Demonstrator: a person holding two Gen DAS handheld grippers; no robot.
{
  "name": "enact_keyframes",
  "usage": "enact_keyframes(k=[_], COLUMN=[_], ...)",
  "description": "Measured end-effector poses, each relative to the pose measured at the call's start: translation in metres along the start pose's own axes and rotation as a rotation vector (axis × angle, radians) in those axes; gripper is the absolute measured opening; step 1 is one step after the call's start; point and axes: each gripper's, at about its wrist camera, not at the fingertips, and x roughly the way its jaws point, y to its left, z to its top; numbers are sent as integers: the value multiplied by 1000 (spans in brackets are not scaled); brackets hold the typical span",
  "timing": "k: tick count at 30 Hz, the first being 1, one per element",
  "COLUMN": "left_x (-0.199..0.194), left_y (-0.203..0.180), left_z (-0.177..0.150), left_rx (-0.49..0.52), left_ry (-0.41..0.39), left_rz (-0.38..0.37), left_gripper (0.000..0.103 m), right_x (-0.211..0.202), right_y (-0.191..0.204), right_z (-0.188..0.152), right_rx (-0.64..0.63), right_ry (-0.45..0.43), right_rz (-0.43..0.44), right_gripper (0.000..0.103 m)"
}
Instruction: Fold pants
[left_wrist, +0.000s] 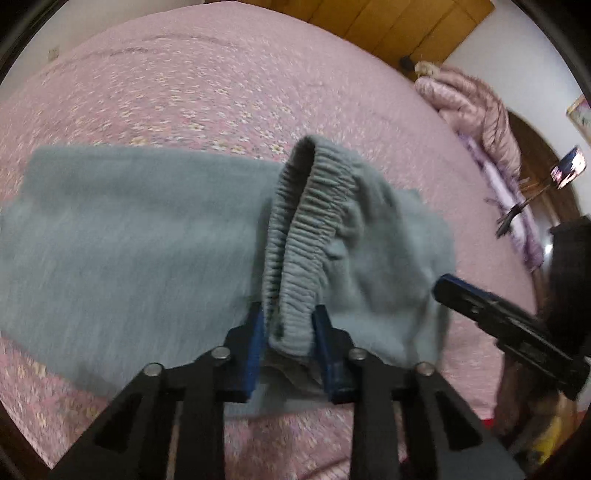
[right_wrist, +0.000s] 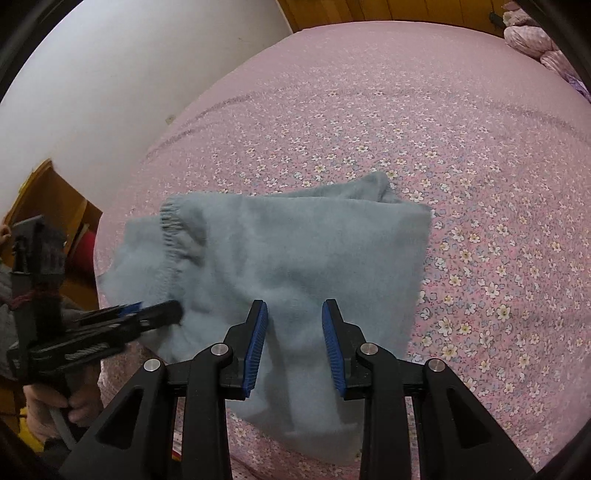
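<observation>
Light blue-grey fleece pants (left_wrist: 129, 240) lie folded on a pink flowered bed. My left gripper (left_wrist: 290, 328) is shut on the ribbed elastic waistband (left_wrist: 306, 229), which arches up away from its blue pads. From the right wrist view the same gripper (right_wrist: 159, 312) meets the left edge of the pants (right_wrist: 295, 251), just below the waistband (right_wrist: 168, 236). My right gripper (right_wrist: 293, 332) hovers open over the near part of the folded cloth, with flat fabric showing between its fingers. In the left wrist view the right gripper (left_wrist: 454, 290) reaches in at the right edge of the pants.
The pink flowered bedspread (right_wrist: 443, 166) stretches far and right of the pants. A pink quilted cover (left_wrist: 480, 110) is bunched at the far right of the bed. A white wall (right_wrist: 110, 74) runs along the left side. A person's hand (right_wrist: 55, 402) holds the left gripper's handle.
</observation>
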Motion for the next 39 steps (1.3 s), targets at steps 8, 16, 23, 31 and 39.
enact_keyframes(k=[8,16,23,31,39], left_x=[11,24,24,-19,-69], left_y=[11,-10,-14,-27,-19], left_z=[5,7,5,-5,-4], left_rx=[-33,30,21,114,133], left_ry=[35,11,-11,-116,-242], left_rz=[-26,15,18,-5,14], left_gripper=[40,51,29,25,24], right_x=[4,4,-3,-18,-28], right_y=[-3,-6,-11,-19,-19], right_z=[0,-3,-12,-18,-19], right_rx=[20,32,53,80,67], right_ry=[14,11,-11,-59,-88], right_rz=[2,2,-6,-10,-19], right_gripper=[32,32,32,32,32])
